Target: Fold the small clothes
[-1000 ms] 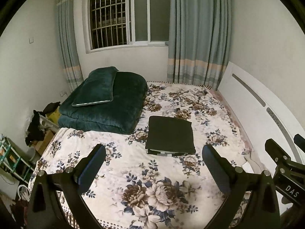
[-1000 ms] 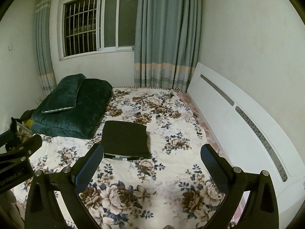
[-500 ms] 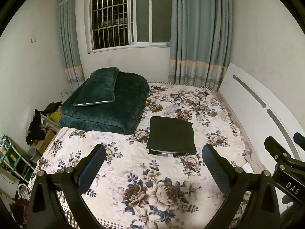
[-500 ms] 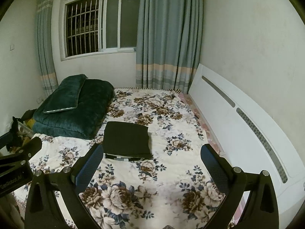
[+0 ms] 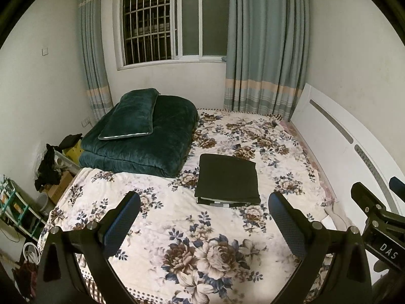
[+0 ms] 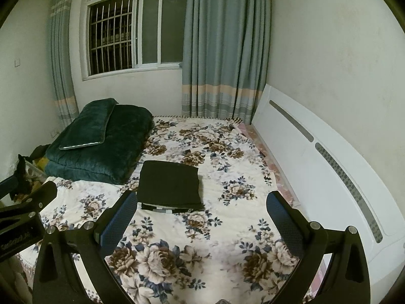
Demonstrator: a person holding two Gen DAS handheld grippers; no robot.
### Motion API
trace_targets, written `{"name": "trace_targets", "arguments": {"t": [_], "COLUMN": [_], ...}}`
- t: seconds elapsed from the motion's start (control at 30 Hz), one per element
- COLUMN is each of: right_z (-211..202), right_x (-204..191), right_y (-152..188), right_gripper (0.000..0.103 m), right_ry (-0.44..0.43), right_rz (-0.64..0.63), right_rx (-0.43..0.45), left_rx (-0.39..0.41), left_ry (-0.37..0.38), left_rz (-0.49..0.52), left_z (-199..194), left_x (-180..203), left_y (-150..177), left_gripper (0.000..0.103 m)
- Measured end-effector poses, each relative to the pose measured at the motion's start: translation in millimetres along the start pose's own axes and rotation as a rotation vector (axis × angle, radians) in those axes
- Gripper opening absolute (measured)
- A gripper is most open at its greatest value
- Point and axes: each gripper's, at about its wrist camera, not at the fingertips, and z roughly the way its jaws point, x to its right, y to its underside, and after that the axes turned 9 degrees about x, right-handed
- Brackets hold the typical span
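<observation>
A dark folded garment [image 5: 227, 178] lies as a flat rectangle in the middle of the floral bed sheet [image 5: 192, 238]; it also shows in the right wrist view [image 6: 169, 183]. My left gripper [image 5: 203, 217] is open and empty, held above the bed's near part, short of the garment. My right gripper [image 6: 200, 217] is open and empty too, also short of the garment. The right gripper's body shows at the right edge of the left wrist view [image 5: 374, 217].
A folded dark green quilt [image 5: 144, 141] with a pillow [image 5: 131, 117] on top sits at the bed's far left. A white headboard [image 5: 336, 139] runs along the right. Clutter and boxes [image 5: 53, 172] stand on the floor at left. Window and curtains are behind.
Both views have pulled back and tilted up slightly; the garment sits a little lower in frame. Both grippers stay open and empty.
</observation>
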Motion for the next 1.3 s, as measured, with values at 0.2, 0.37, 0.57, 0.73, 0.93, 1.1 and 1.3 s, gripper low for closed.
{"name": "trace_targets", "arguments": {"t": [0.2,0.37,0.57,0.73,0.93,1.1,1.3], "right_z": [-1.0,0.4,-1.5,-1.5,-0.8,-1.6,-4.4], "right_x": [-2.0,-3.0,-3.5,-4.0,-3.2,-3.8,-7.3], "right_y": [-0.5,0.0,0.5,0.3,0.4,1.2,3.3], "right_gripper": [0.103,0.103,0.103,0.103,0.103,0.103,0.103], "right_ry": [-0.012,-0.02,-0.021,-0.021,-0.021,-0.024,-0.025], "right_rz": [0.003,0.007,0.007,0.011,0.008,0.008,0.009], "right_rx": [-0.01,-0.01,-0.01,-0.011,-0.01,-0.008,-0.003], "left_rx": [0.0,0.003,0.0,0.003,0.003,0.003,0.007], "left_ry": [-0.01,-0.009,-0.011,-0.013,-0.013,-0.014,-0.018], "left_rz": [-0.004,-0.002,-0.003,-0.003,-0.002,-0.003,-0.003], "left_z": [-7.1,-7.6,-8.8,-7.4,-8.9,-8.0,-8.3], "left_x": [-3.0,-3.4,-3.5,-2.5,-2.0,-1.6,-1.9], "left_y": [0.7,0.0,0.0,0.4,-0.4,0.3,0.5], "left_gripper": [0.103,0.103,0.103,0.103,0.103,0.103,0.103]}}
